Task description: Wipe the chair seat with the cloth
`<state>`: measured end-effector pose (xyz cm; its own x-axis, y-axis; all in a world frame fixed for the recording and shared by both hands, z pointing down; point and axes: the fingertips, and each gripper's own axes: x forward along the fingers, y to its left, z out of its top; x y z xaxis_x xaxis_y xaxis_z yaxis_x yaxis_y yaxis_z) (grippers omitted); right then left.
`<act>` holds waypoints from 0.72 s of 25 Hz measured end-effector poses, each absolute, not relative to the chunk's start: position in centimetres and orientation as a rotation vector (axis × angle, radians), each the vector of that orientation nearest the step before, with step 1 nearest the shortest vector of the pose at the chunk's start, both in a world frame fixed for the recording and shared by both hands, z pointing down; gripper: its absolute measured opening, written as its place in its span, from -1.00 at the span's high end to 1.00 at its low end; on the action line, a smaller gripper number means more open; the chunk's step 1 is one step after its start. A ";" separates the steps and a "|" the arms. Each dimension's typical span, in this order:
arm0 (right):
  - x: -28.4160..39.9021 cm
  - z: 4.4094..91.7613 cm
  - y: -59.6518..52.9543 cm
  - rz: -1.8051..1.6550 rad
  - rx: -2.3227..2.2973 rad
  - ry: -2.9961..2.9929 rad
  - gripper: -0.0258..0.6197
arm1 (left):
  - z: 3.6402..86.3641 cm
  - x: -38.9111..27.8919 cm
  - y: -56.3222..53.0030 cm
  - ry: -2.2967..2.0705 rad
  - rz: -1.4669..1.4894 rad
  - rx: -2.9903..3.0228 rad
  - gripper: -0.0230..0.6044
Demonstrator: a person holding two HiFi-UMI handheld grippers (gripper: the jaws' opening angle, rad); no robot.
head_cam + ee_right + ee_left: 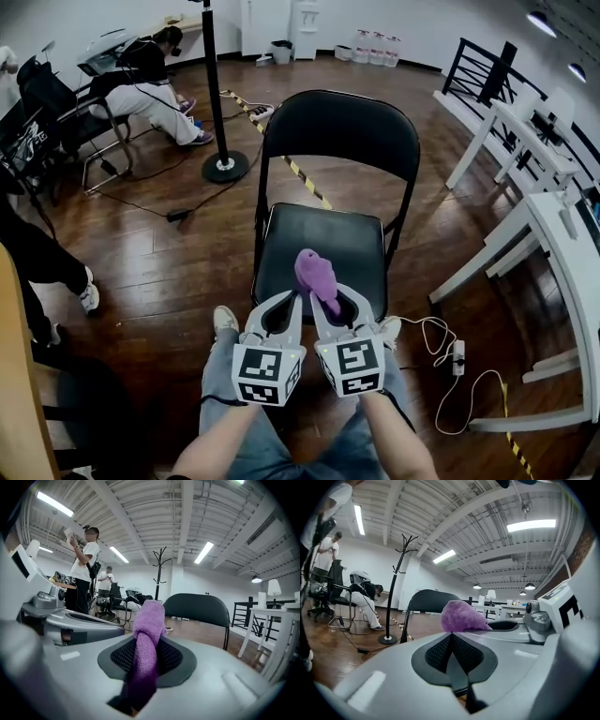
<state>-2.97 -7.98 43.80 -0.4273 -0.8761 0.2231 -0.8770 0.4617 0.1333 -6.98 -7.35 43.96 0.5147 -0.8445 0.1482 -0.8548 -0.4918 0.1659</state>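
Note:
A black folding chair [328, 141] stands in front of me, its padded seat [323, 239] bare. A purple cloth [317, 274] is pinched in my right gripper [335, 302], which is shut on it above the seat's front edge; the cloth [146, 639] runs up between the jaws. My left gripper [285, 302] sits just left of it, shut with nothing between its jaws [452, 660]. From the left gripper view the cloth [461, 617] shows beside the right gripper, with the chair back [431, 601] behind.
A coat stand [223, 164] rises on its round base left of the chair, with yellow-black tape and cables on the wooden floor. A seated person [155, 94] is at the far left. White tables [544, 234] line the right side; a power strip [457, 356] lies near them.

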 end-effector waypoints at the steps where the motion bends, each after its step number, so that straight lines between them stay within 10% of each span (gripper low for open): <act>1: -2.9 43.9 -8.3 0.005 1.501 -2.451 0.65 | 44.1 -6.8 -7.8 -1.447 0.070 2.534 0.92; 18: -3.3 44.8 -18.7 -0.048 1.382 -2.410 0.65 | 44.6 -7.5 -17.0 -1.499 0.091 2.480 0.92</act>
<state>-3.29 -18.74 44.85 -0.4559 -0.8409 0.2915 -0.8285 0.5206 0.2061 -7.51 -17.03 44.60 0.4715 -0.8639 0.1769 -0.8790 -0.4442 0.1735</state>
